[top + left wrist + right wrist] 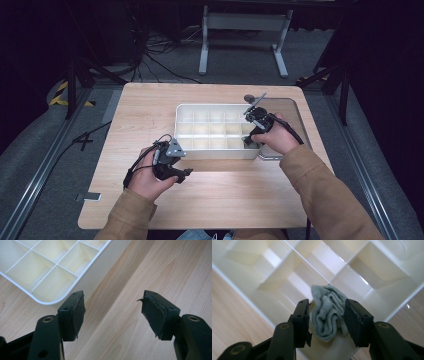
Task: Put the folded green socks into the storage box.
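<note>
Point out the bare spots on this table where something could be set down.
Free: the table left of the divided box, and the near strip before it. Crowded: the box's right end, where the right gripper holds a grey cloth.

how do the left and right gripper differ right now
The right gripper is closed around a crumpled grey cloth; the left gripper holds nothing, its jaws spread wide. The right gripper reaches into a near corner compartment of the white divided tray, while the left gripper is over the bare wooden table, just outside the tray's corner. Both have the same black two-jaw build with padded faces.
</note>
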`<action>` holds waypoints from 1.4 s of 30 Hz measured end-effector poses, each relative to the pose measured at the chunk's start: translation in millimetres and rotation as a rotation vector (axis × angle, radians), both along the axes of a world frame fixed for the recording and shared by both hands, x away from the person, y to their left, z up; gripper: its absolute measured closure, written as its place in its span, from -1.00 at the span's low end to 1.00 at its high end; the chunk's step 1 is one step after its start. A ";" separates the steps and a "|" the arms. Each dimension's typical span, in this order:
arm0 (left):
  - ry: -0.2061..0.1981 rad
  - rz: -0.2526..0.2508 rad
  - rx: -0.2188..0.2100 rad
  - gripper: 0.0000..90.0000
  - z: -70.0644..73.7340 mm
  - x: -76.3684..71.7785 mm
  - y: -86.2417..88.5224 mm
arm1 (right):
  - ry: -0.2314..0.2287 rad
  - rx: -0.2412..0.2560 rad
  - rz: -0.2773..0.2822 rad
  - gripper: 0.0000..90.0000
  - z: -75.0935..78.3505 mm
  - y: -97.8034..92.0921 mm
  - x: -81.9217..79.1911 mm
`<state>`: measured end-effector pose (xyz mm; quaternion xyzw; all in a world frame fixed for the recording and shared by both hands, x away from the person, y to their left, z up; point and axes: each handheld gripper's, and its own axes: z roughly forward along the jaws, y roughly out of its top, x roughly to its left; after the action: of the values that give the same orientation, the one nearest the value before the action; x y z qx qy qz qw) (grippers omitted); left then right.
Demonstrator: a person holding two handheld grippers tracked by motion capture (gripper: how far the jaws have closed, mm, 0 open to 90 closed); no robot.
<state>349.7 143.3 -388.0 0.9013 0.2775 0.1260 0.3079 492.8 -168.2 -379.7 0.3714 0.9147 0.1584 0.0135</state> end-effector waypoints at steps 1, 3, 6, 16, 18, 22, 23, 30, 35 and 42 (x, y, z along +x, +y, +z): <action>0.000 0.003 0.002 -0.21 0.2 -0.2 0.2 | -0.003 0.005 -0.003 0.20 1.7 -1.0 -1.3; 0.001 0.006 0.005 -0.21 0.3 -0.8 0.5 | -0.042 -0.004 0.013 0.30 5.0 -2.7 -3.9; 0.001 0.009 0.004 -0.21 -0.1 -1.7 0.8 | -0.073 0.024 0.026 0.44 10.1 -5.1 -6.9; -0.008 0.010 -0.001 -0.21 9.7 -10.3 8.2 | -0.230 0.181 0.213 0.65 40.4 -12.9 -53.5; -0.011 0.007 -0.013 -0.21 12.7 -12.8 9.1 | -0.254 0.246 0.248 0.59 45.5 -19.7 -68.1; -0.006 -0.013 -0.029 -0.21 15.1 -16.7 7.6 | -0.273 0.323 0.280 0.50 46.2 -30.5 -87.8; -0.003 -0.018 -0.031 -0.22 14.7 -17.8 6.1 | -0.279 0.336 0.287 0.49 45.6 -32.3 -90.8; 0.037 -0.063 -0.039 -0.26 4.8 -23.0 4.2 | -0.289 0.436 0.290 0.31 30.5 -47.2 -113.3; 0.056 -0.066 -0.048 -0.27 -0.9 -24.8 5.7 | -0.303 0.473 0.248 0.22 16.8 -55.6 -120.1; 0.086 -0.054 -0.049 -0.32 -11.6 -24.3 0.8 | -0.257 0.492 0.248 0.18 -15.6 -63.5 -131.6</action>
<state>325.5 144.1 -399.6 0.9053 0.2689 0.0717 0.3207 361.2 -231.7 -395.3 0.2259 0.8780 0.4215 0.0190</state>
